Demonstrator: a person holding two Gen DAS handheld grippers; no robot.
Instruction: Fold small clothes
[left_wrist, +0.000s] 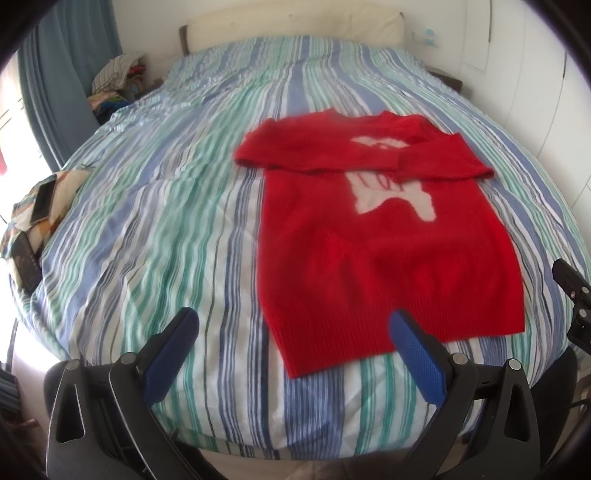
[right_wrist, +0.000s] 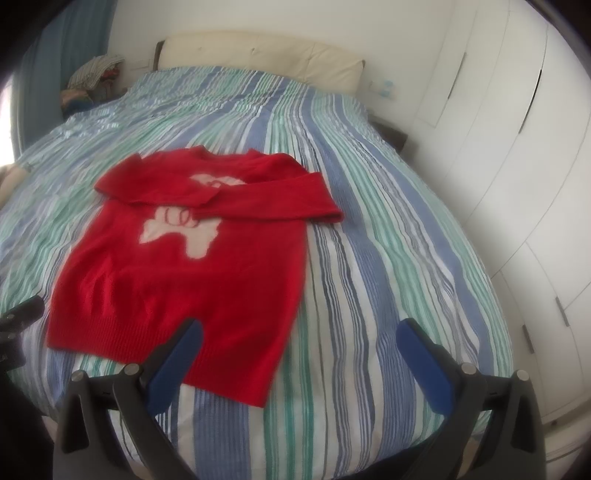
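Lying flat on the bed, the sweater has both sleeves folded across its chest, over a white motif. Just short of its hem, the left tool and right tool hover, each spread wide and holding nothing. Beyond the sweater stands a headboard; wardrobes flank its right.

One red sweater, one striped bed, two phones — two grippers, left gripper, right gripper
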